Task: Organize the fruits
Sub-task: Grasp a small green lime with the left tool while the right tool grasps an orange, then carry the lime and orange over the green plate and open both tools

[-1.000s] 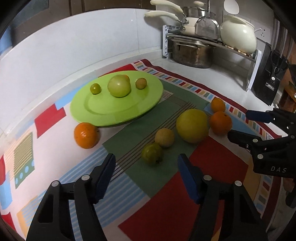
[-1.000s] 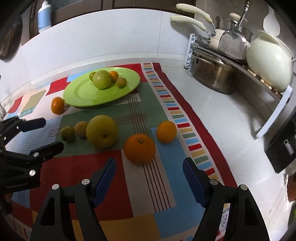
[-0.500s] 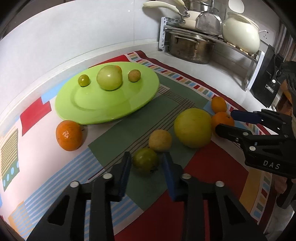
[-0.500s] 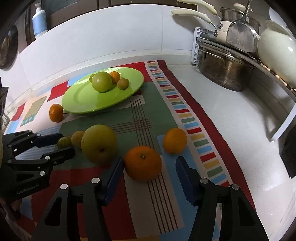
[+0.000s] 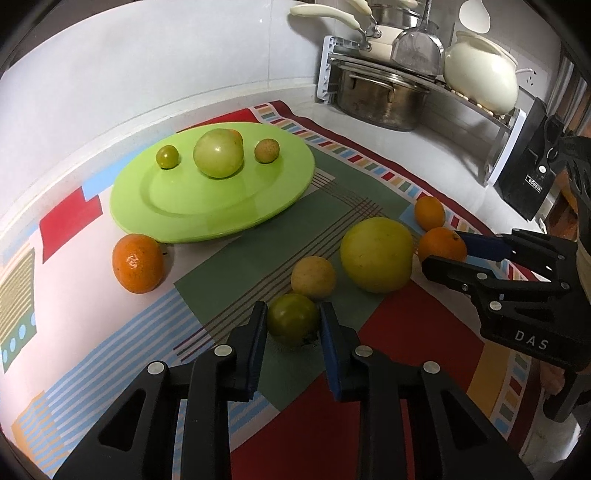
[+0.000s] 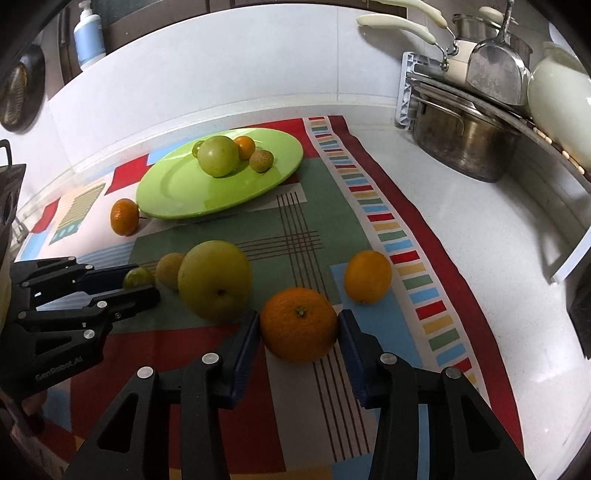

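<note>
A green plate [image 5: 173, 206] on the colourful mat holds several fruits, among them a large green one [image 5: 218, 157]. My left gripper [image 5: 291, 321] is shut on a small dark green fruit [image 5: 293, 324] that rests on the mat. My right gripper [image 6: 297, 326] is shut on a large orange [image 6: 298, 329], also on the mat. A big yellow-green fruit [image 5: 376, 254], a small yellow fruit [image 5: 313, 277] and a smaller orange [image 6: 367, 276] lie between and beside the grippers. Another orange [image 5: 137, 263] lies left of the plate.
A dish rack [image 6: 406, 96] with a steel pot [image 6: 463, 147], pans and a white pot [image 5: 480, 83] stands at the back right. A black knife block [image 5: 528, 177] is at the right. A white wall runs behind the counter. A soap bottle [image 6: 88, 35] stands up left.
Both grippers moved forward and closed: the left around the small dark green fruit, the right around the large orange. The fruits have not been lifted.
</note>
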The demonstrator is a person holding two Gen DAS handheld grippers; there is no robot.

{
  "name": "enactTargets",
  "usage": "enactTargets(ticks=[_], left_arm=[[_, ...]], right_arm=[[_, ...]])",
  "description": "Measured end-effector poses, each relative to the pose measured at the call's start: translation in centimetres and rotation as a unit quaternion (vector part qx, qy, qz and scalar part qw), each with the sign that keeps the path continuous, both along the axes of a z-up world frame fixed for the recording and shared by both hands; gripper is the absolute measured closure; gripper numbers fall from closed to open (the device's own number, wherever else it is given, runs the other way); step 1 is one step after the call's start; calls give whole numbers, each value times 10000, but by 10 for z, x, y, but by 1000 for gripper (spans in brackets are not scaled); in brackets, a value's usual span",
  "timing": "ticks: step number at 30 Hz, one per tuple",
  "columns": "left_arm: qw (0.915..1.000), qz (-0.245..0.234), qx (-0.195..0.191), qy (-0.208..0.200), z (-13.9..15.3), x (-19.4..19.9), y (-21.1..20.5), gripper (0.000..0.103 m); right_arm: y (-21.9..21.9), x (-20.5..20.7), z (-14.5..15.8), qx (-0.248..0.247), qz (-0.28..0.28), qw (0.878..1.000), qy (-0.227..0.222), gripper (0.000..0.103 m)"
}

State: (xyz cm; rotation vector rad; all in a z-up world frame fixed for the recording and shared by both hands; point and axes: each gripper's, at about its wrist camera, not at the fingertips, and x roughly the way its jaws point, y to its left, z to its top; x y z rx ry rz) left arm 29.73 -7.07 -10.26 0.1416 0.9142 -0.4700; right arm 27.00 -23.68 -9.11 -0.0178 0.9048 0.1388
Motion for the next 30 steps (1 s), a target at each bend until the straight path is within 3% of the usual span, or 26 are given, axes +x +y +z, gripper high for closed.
enactTargets(ticks=[20,30], left_arm=[[9983,356,-289,-360,53,-34,30,75],[9954,371,-261,-838,79,-37,46,75]], right_arm=[[26,-34,55,75,211,9974,-689,59],[46,-34,76,-12,394,9942,-998,59]])
